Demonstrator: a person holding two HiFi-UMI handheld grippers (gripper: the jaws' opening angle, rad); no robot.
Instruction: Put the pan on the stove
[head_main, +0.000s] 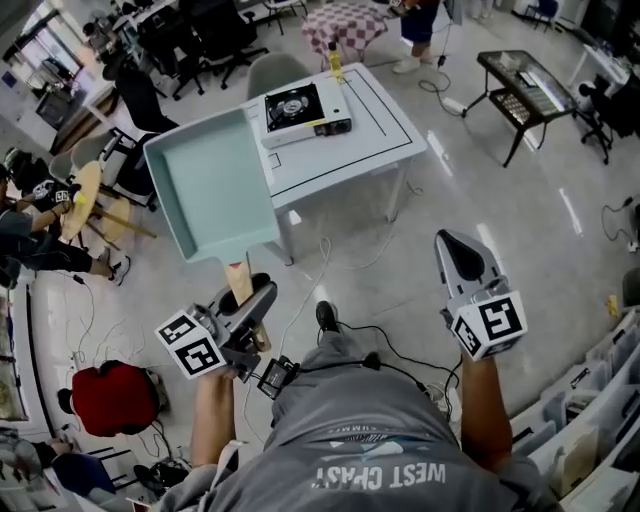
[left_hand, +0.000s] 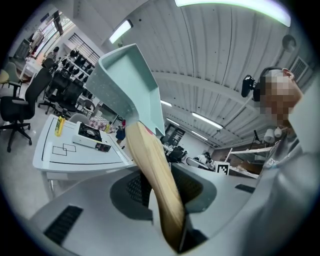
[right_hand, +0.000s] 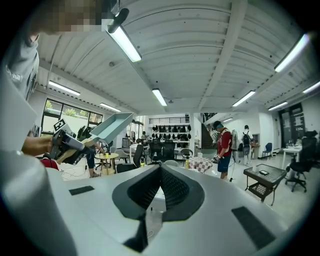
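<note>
The left gripper (head_main: 255, 295) clamps the wooden handle (head_main: 240, 278) of a pale blue square pan (head_main: 210, 190), held aloft near a white table (head_main: 385, 120) bearing a portable gas stove (head_main: 300, 110). The right gripper (head_main: 458, 250), jaws together, holds nothing.

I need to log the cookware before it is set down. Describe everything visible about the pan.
The pan is pale mint, rectangular and deep-walled, with a light wooden handle. It is empty. The left tool is clamped on the handle and holds it in the air, tilted, handle end lowest; nothing else touches it. In the head view it hangs beside the white table, not yet on the stove there.
</note>
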